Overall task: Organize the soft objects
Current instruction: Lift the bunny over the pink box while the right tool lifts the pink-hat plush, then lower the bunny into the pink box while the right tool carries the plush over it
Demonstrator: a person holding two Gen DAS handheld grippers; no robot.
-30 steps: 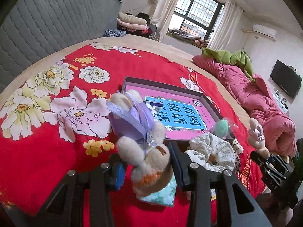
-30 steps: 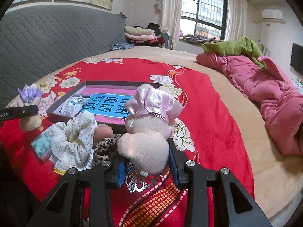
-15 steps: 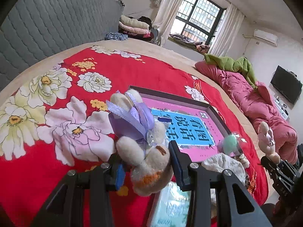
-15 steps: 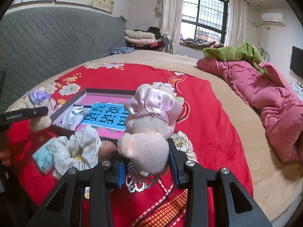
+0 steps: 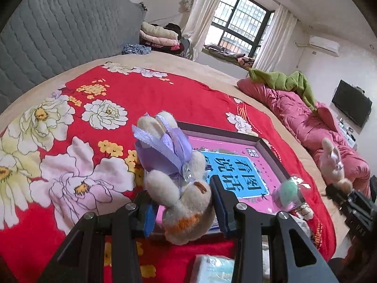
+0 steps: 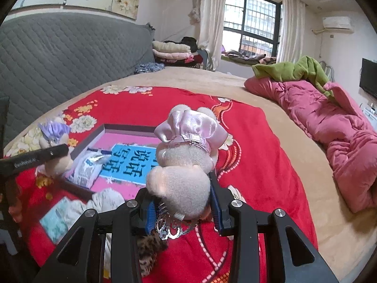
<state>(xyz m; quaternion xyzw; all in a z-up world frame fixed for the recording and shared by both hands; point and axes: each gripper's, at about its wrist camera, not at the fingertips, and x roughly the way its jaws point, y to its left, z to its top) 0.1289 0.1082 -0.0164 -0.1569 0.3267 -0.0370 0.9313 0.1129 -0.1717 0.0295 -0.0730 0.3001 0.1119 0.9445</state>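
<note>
Two plush rabbits are held above the red flowered bedspread [image 5: 141, 99]: the purple-bowed rabbit [image 5: 175, 176] pinched at its body by the left gripper [image 5: 181, 208], the pink-bowed rabbit [image 6: 186, 165] by the right gripper [image 6: 182, 208], fingers closed on each. Both hang near the shallow box [image 5: 266, 151], probably their destination, where a small green ball [image 5: 287, 192] already lies.

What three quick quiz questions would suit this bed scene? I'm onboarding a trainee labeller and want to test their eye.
1. True or false: the left gripper holds the purple-bowed plush rabbit.
2. What does the right gripper hold?
3. Which lies inside the shallow box: A) green ball in clear wrap, B) folded towels?

Key: 1. True. 2. The pink-bowed plush rabbit. 3. A.
</note>
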